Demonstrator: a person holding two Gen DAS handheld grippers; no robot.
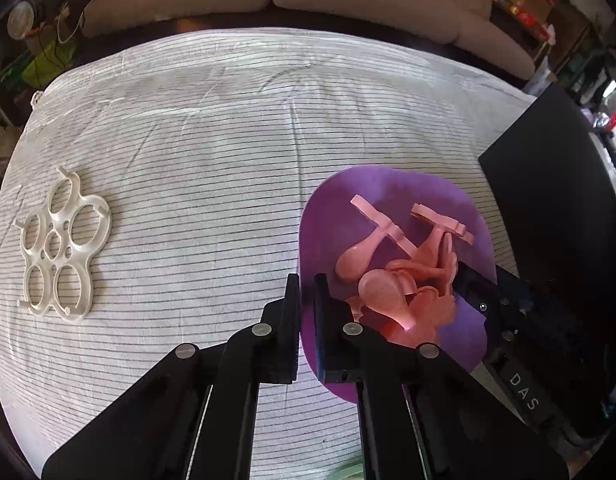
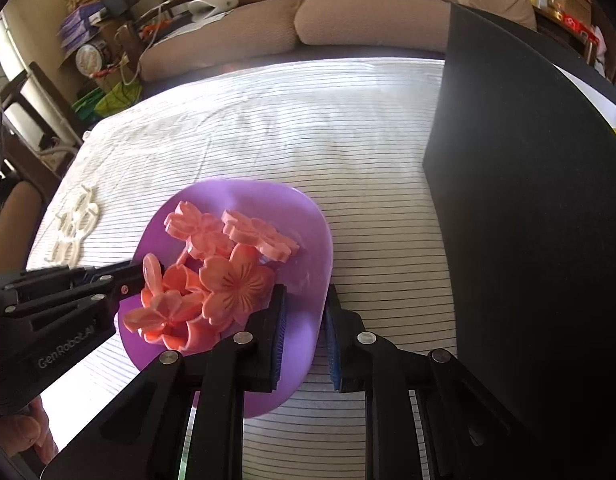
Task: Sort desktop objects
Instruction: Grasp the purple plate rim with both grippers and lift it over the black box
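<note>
Right wrist view shows a glossy purple oval bowl point(image 2: 308, 224) on a striped tablecloth point(image 2: 267, 140), holding five pink flower-shaped plunger cutters point(image 2: 233, 286) heaped together. Both grippers clamp its rim from opposite sides: the right gripper point(image 2: 305, 316) pinches the near right edge, the left gripper point(image 1: 306, 300) the left edge. One white five-ring holder point(image 1: 61, 246) lies well apart, leftward.

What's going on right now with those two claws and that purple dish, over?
Left gripper and right gripper both clamped on opposite rims of the purple tray. Pink flower moulds piled inside. White ring frame lies apart; black box close beside the tray.
</note>
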